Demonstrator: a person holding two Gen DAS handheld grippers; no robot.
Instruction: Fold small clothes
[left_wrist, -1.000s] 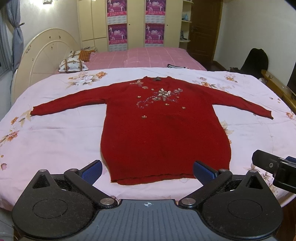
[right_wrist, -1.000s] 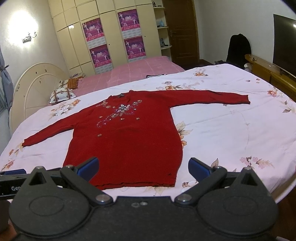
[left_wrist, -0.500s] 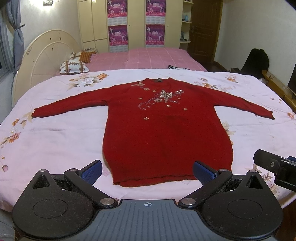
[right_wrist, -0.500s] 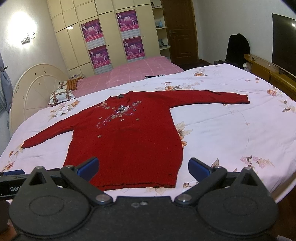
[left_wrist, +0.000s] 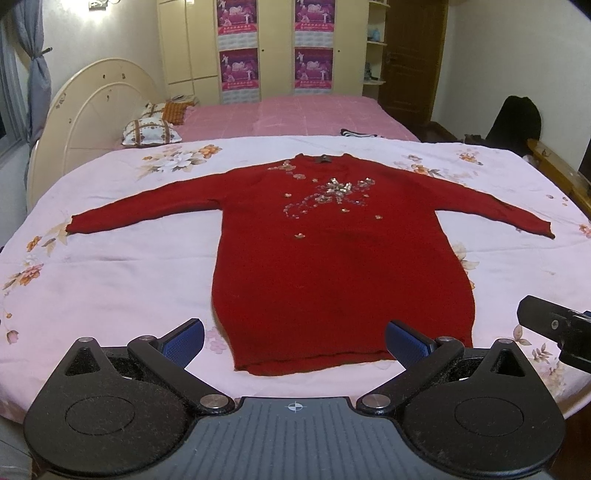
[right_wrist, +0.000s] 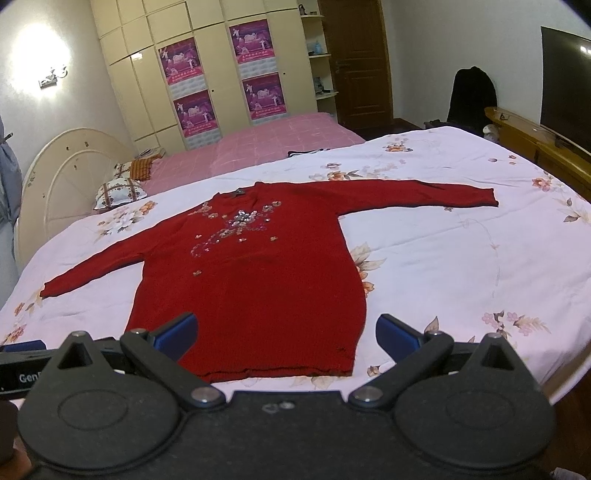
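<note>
A red long-sleeved sweater (left_wrist: 340, 266) with sequin flowers on the chest lies flat and face up on the floral bedspread (left_wrist: 110, 273), both sleeves spread out sideways. It also shows in the right wrist view (right_wrist: 255, 291). My left gripper (left_wrist: 295, 338) is open and empty, held just in front of the sweater's hem. My right gripper (right_wrist: 286, 334) is open and empty, also in front of the hem, toward its right side. The right gripper's body (left_wrist: 554, 325) shows at the right edge of the left wrist view.
A second bed with a pink cover (left_wrist: 295, 114) and pillows (left_wrist: 151, 131) stands behind. A cream headboard (left_wrist: 92, 110) is at the left. A wooden bench (right_wrist: 532, 140) and a TV (right_wrist: 565, 81) line the right side. Wardrobes and a door are at the back.
Both grippers have drawn back or risen slightly, so the sweater sits a little lower in view. The sweater has not moved. Both grippers stay open.
</note>
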